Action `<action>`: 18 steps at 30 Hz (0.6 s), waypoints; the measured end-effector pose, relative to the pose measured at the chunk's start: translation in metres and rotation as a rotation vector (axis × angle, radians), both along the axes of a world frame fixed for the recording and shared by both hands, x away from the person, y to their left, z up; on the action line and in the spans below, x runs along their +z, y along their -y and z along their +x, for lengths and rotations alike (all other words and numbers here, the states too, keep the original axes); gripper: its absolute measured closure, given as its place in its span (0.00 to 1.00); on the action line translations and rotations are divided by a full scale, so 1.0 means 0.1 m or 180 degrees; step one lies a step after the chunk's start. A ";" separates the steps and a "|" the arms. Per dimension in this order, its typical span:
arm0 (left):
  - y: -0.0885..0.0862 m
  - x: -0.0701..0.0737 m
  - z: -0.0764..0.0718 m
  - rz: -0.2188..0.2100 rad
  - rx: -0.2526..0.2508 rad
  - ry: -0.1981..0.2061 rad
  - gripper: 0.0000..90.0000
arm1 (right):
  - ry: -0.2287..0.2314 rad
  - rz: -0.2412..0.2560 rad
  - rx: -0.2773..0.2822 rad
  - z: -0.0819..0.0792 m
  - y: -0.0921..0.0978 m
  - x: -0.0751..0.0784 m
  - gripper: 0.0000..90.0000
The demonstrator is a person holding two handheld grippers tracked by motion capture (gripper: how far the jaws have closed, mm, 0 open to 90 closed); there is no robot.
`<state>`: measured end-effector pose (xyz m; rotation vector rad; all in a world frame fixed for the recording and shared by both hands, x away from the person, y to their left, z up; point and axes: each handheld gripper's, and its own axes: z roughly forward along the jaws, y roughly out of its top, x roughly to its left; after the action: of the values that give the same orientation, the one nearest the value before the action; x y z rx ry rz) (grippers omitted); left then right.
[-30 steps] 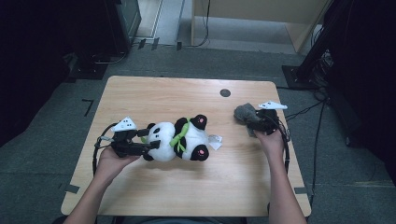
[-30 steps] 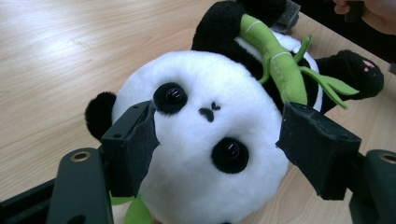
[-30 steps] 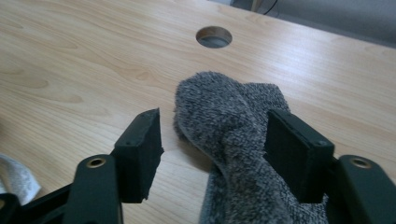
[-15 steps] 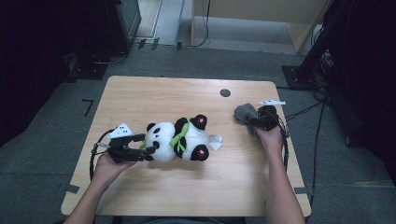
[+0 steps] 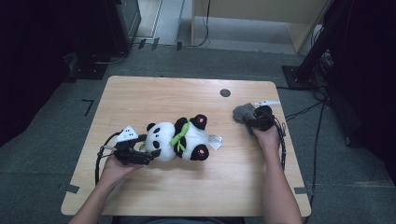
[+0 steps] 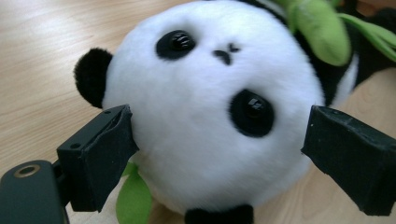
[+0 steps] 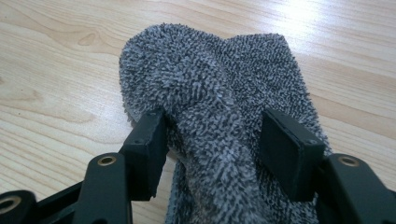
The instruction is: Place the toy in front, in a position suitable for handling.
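Left hand-held gripper [image 6: 219,154]: jaws spread wide, 1 on each side of the plush panda's [image 6: 210,107] white head, the left jaw touching the fur, the right just off it. Panda lying on its back on the wooden bench [image 5: 187,93], green leaf across the chest.

Right hand-held gripper [image 7: 212,149]: jaws part-open around a raised fold of the grey cloth [image 7: 219,93], contact hard to judge. Cloth directly ahead of these jaws, well apart from the panda.
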<state>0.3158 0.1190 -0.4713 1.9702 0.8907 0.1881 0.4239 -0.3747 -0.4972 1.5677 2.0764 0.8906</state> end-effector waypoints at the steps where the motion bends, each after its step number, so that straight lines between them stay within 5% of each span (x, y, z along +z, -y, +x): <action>1: 0.01 -0.03 0.02 -0.0023 0.0006 -0.0040 0.08 | 0.0001 -0.0006 0.0003 0.00 0.00 0.00 0.47; 11: -0.01 -0.21 0.07 -0.0063 -0.0108 -0.0053 0.02 | -0.0083 -0.0147 0.0010 0.00 -0.03 -0.06 0.56; 18: -0.02 -0.23 0.07 -0.0057 -0.0144 -0.0077 0.10 | -0.0119 -0.0162 -0.0020 -0.01 -0.01 -0.06 0.75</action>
<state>0.3232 0.1211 -0.4943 1.9780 0.8597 0.1300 0.4227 -0.3739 -0.5029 1.5752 2.1019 0.8059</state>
